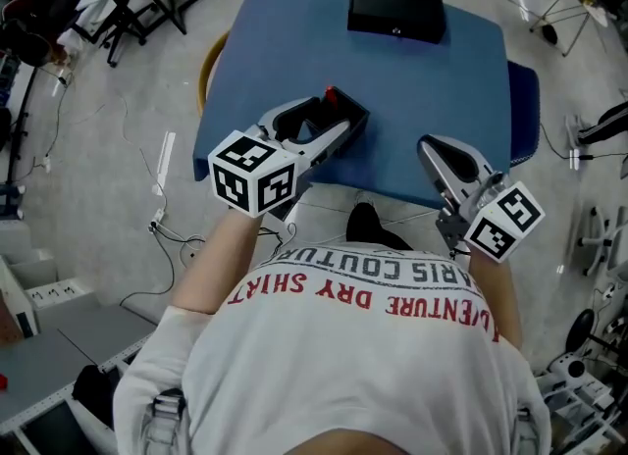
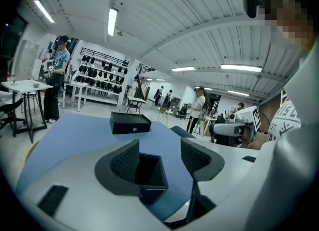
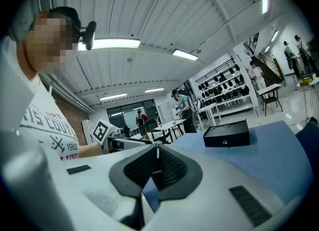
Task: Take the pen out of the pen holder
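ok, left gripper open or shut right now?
Open. The left gripper has its jaws well apart in its own view, the dark pen holder in the gap; contact with it cannot be told.

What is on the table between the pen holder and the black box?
Nothing: only bare blue table separates the pen holder from the black box, as the head view shows.

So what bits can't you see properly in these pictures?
- Pen: the head view shows only a tiny red tip. The pen holder hides the rest.
- Inside of the pen holder: in the left gripper view it is dark and partly behind a finger of the left gripper. No pen can be made out there.
- Black box: every view shows only its outside, so what it holds is unknown.
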`<action>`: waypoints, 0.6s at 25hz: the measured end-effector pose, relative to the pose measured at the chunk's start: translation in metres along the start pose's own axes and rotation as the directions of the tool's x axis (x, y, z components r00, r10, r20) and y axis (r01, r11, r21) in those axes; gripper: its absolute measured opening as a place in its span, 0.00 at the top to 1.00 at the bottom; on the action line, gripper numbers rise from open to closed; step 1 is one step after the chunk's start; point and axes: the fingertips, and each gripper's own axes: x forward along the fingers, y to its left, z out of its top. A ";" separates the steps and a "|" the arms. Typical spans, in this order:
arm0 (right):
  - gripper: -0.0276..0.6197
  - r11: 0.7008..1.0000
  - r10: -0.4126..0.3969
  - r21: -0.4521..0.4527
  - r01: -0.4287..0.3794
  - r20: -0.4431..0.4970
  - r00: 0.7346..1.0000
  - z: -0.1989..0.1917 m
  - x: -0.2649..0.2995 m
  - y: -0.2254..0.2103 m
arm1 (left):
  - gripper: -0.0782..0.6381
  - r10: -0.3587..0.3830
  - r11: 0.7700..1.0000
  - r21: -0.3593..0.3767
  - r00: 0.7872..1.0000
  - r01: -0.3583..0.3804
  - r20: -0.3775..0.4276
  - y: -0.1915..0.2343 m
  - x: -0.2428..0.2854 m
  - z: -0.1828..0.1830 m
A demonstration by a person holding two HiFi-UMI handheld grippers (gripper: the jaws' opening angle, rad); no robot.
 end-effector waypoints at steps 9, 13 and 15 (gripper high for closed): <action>0.92 0.999 0.027 0.020 -0.027 -0.025 0.999 0.003 0.015 -0.019 | 0.52 0.106 0.993 0.054 0.991 -0.102 -0.076 0.029 0.016 -0.009; 0.92 0.999 0.034 0.035 -0.033 -0.029 0.999 -0.003 0.017 -0.027 | 0.53 0.143 0.988 0.073 0.984 -0.136 -0.107 0.039 0.023 -0.017; 0.92 0.999 0.035 0.041 -0.033 -0.030 0.999 -0.007 0.017 -0.032 | 0.55 0.154 0.986 0.080 0.981 -0.146 -0.118 0.042 0.028 -0.021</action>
